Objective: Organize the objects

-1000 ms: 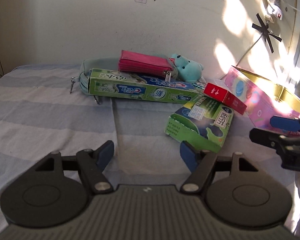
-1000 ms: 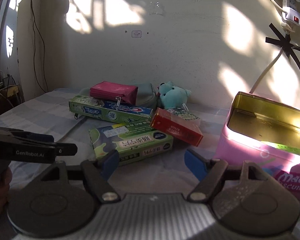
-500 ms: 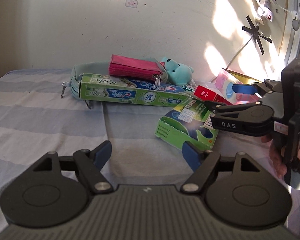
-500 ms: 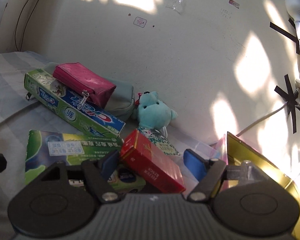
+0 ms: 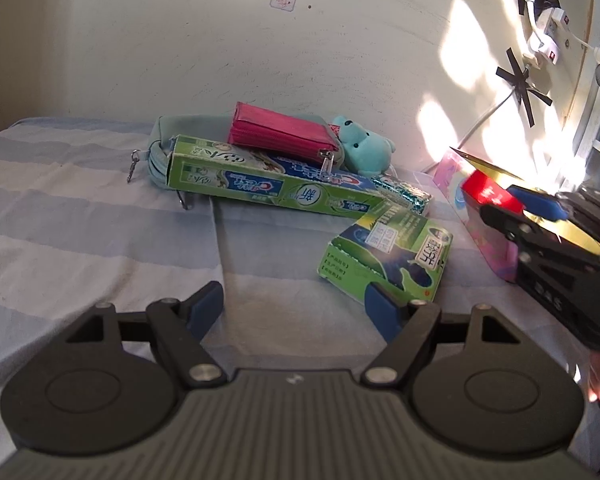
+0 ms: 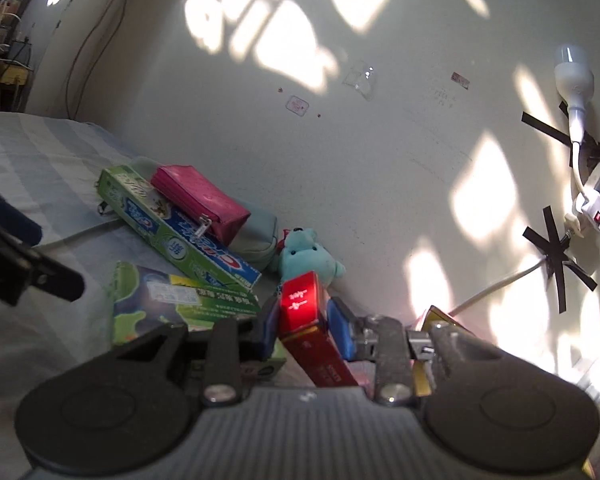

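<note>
My right gripper (image 6: 305, 330) is shut on a red box (image 6: 306, 322) and holds it lifted and tilted; in the left wrist view the red box (image 5: 490, 193) hangs beside the pink tin (image 5: 484, 236) at the right. My left gripper (image 5: 296, 308) is open and empty, low over the striped cloth, just short of the small green box (image 5: 386, 254). Behind lie a long green toothpaste box (image 5: 268, 186), a pink pouch (image 5: 280, 134), a teal plush toy (image 5: 362, 150) and a grey-green zip case (image 5: 160, 148).
The wall stands close behind the pile. A power strip and cable (image 6: 588, 200) hang on it at the right. The striped cloth (image 5: 80, 220) stretches bare to the left. The open tin's gold lid (image 5: 496, 170) stands up at the right.
My right gripper has shut on the red box and lifted it off the green box toward the pink tin. My left gripper has stayed open, nearly still.
</note>
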Available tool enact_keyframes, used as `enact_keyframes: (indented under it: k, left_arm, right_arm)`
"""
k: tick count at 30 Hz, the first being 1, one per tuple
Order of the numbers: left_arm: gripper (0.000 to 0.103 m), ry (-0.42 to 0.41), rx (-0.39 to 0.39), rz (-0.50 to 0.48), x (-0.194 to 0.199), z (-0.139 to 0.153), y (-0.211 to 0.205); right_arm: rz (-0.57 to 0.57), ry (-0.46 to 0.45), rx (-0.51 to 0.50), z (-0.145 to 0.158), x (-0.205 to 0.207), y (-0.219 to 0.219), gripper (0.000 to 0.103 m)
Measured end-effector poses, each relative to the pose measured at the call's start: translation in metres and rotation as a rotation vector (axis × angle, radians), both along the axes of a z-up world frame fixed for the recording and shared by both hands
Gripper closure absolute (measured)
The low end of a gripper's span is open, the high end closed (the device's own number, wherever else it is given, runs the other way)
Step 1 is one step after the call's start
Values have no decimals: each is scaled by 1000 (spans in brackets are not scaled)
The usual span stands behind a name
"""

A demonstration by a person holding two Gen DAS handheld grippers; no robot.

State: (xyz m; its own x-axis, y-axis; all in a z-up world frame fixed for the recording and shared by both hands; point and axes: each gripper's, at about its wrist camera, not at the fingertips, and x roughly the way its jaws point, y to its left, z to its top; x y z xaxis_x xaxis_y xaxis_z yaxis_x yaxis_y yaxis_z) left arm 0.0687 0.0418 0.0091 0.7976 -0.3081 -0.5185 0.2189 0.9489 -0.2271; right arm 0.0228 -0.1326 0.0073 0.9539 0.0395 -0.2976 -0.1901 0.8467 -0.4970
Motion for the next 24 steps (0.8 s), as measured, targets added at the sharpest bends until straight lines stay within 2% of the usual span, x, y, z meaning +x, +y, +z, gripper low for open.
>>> enact_keyframes:
  k: [3,6,8,10,12,17,21,24]
  left_arm:
    - [24,21,-30,13,3,-1,5]
    - [24,31,-45,23,4,-1,8]
    - [24,29,-40,26,4,-1,7]
    - [24,25,-29,32,3,-1,7]
    - [24,23,-22,37,2,-1,7]
    - [24,46,-18,50,2,-2,9]
    - [23,64,9,38,-6,0,7]
    - [23,77,10,-17,-23,4,3]
  right_arm:
    - [97,1,-48,-2,-42,2,75]
    - [169,74,-47,-7,-73,5,75]
    - [215,151,-35,-12,-84,10,62]
    - [246,180,4,-15,-94,13,36]
    - [294,227,59,-12,-100,14,27]
    - [321,299,231,-2,-105,4,26]
    - [236,307,396,7,-96,-28,26]
    - [135,309,509,9,-87,-63,26]
